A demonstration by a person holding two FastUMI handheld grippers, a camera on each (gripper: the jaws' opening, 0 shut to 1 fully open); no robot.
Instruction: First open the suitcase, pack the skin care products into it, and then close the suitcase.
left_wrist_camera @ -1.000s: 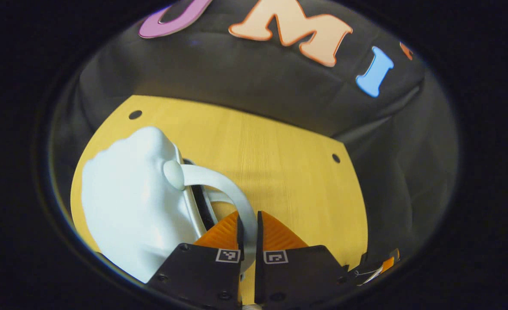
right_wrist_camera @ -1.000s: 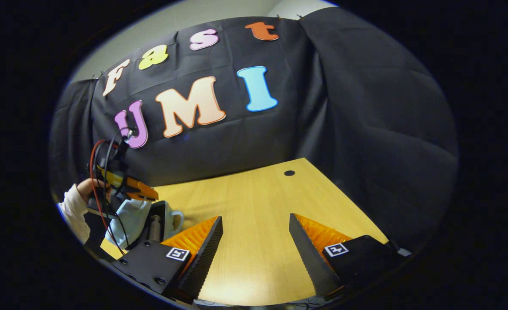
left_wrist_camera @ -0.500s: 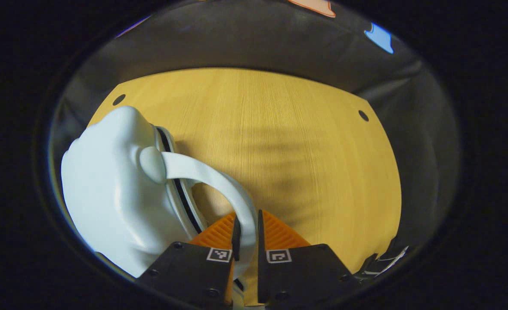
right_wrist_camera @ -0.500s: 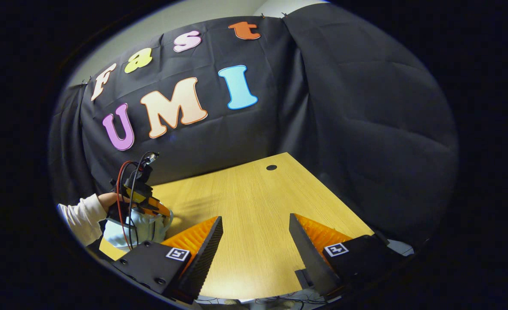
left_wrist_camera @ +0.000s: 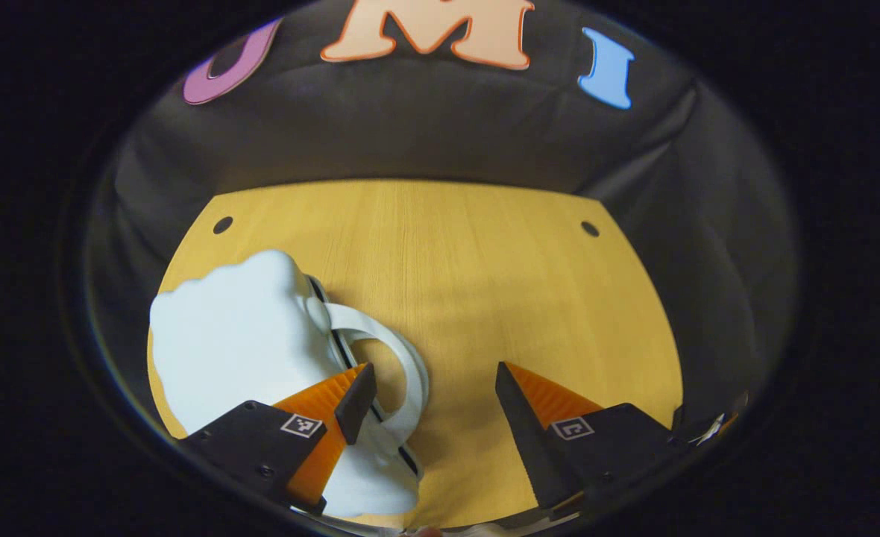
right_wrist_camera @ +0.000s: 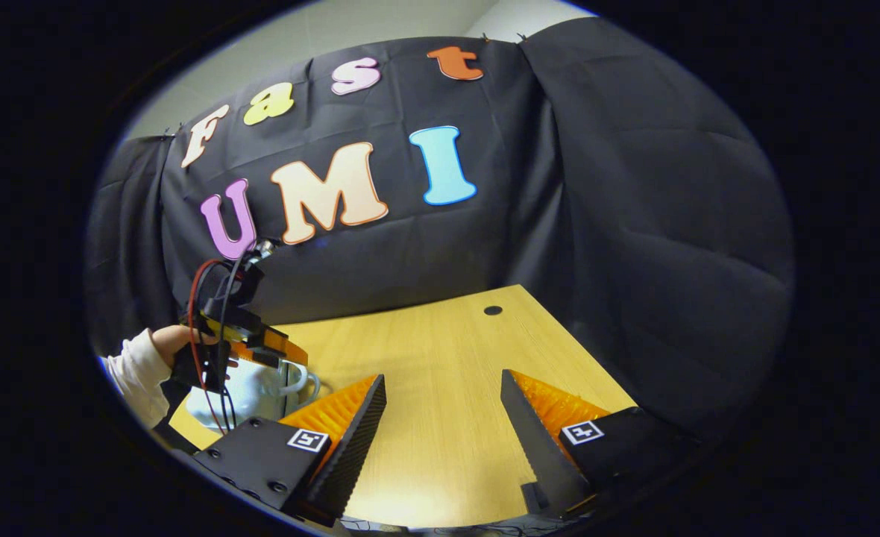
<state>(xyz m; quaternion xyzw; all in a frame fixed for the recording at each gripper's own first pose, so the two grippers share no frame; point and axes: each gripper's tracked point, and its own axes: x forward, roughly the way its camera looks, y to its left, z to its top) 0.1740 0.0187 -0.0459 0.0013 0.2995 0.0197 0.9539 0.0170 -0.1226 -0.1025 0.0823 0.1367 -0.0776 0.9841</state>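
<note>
Left gripper view: suitcase (left_wrist_camera: 239,350) looks shut, handle (left_wrist_camera: 388,365) let go.
Left gripper (left_wrist_camera: 429,388) is spread wide above the pale case at the table's (left_wrist_camera: 485,261) left edge; right gripper (right_wrist_camera: 444,410) is held open over bare wood. Probably the closing step's wrapped up, so backing off is all that's needed.

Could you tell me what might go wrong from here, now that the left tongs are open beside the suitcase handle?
The left tongs stand open, one finger over the pale suitcase near its handle; pulling away carelessly could snag the loop. The case sits near the table edge, so a nudge might tip it off.
</note>
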